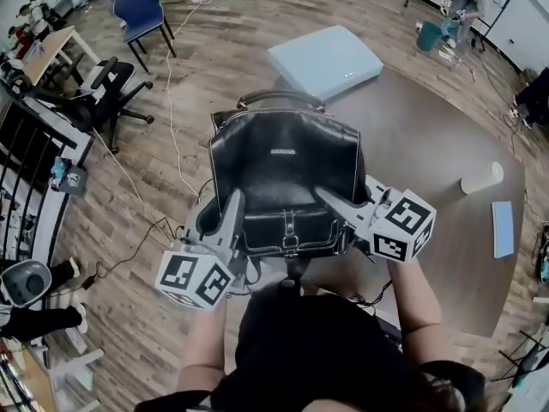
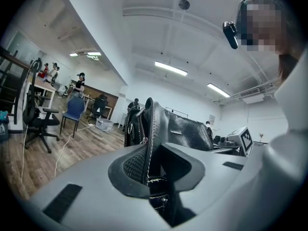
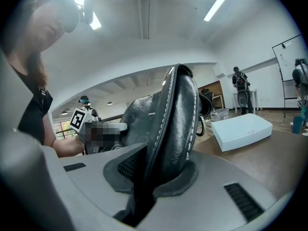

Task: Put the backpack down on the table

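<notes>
Black leather backpack with white stitching (image 1: 287, 170) is held by narrow jaws clamped on its side edges, left gripper (image 1: 233, 202) and right gripper (image 1: 324, 194). It seems held above the brown round table (image 1: 429, 136) at its nine o'clock edge, not yet set down.

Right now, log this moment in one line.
left gripper: shut on backpack | right gripper: shut on backpack | backpack: held up, not on table

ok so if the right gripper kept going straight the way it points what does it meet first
The backpack: the right gripper is shut on its side, so the bag's body fills the line ahead. Past it, probably the left gripper clamped on the opposite side, though depth is hard to judge.
</notes>
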Motion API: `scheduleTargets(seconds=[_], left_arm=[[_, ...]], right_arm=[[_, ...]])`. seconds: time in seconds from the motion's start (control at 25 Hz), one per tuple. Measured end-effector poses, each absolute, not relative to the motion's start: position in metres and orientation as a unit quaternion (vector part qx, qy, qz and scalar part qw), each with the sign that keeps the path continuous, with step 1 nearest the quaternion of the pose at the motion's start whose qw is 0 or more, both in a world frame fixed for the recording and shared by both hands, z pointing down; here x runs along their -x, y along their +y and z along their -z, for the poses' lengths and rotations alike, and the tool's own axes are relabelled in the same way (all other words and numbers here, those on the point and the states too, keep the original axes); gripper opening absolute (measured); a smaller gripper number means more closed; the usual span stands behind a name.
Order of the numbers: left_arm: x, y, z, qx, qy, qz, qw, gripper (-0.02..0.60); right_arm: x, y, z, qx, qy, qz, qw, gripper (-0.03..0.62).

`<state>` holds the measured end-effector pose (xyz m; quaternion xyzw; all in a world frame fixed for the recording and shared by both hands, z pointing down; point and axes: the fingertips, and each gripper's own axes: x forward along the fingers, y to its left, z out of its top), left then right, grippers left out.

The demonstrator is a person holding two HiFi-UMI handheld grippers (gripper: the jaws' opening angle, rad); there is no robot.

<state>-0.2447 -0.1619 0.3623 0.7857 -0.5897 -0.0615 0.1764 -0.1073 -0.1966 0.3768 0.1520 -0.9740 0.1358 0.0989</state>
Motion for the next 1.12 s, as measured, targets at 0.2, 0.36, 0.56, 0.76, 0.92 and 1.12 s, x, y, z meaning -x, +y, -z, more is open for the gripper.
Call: scheduleTargets(seconds=[0.2,0.36,0.56,0.76,0.92,1.12], left_arm=[[0.254,-0.198,-0.367,-0.799,-0.574,0.062,0.169,0.087],[0.257,-0.224,-0.373,-0.805,-0.565,0.063,0.170,0.087],[0.253,-0.258,-0.373,-0.818,-0.547,0.068,0.164,0.089],[0.249,-0.292,-0.378,-0.825,-0.538,0.054,0.162,0.091],[0.250,-0.316,-0.383,-0.830,-0.530,0.041,0.167,0.092],[0.253,-0.338,-0.393,-0.833,-0.524,0.031,0.172,0.095]], right_arm=[[0.116,-0.230,-0.383,-0.188,-0.969,-0.134,0.093,0.065],[0.118,-0.254,-0.388,-0.215,-0.963,-0.131,0.098,0.067],[0.111,-0.285,-0.388,-0.247,-0.957,-0.123,0.091,0.071],[0.106,-0.314,-0.396,-0.266,-0.950,-0.141,0.079,0.075],[0.105,-0.335,-0.403,-0.273,-0.946,-0.157,0.071,0.078],[0.108,-0.356,-0.415,-0.286,-0.940,-0.172,0.075,0.087]])
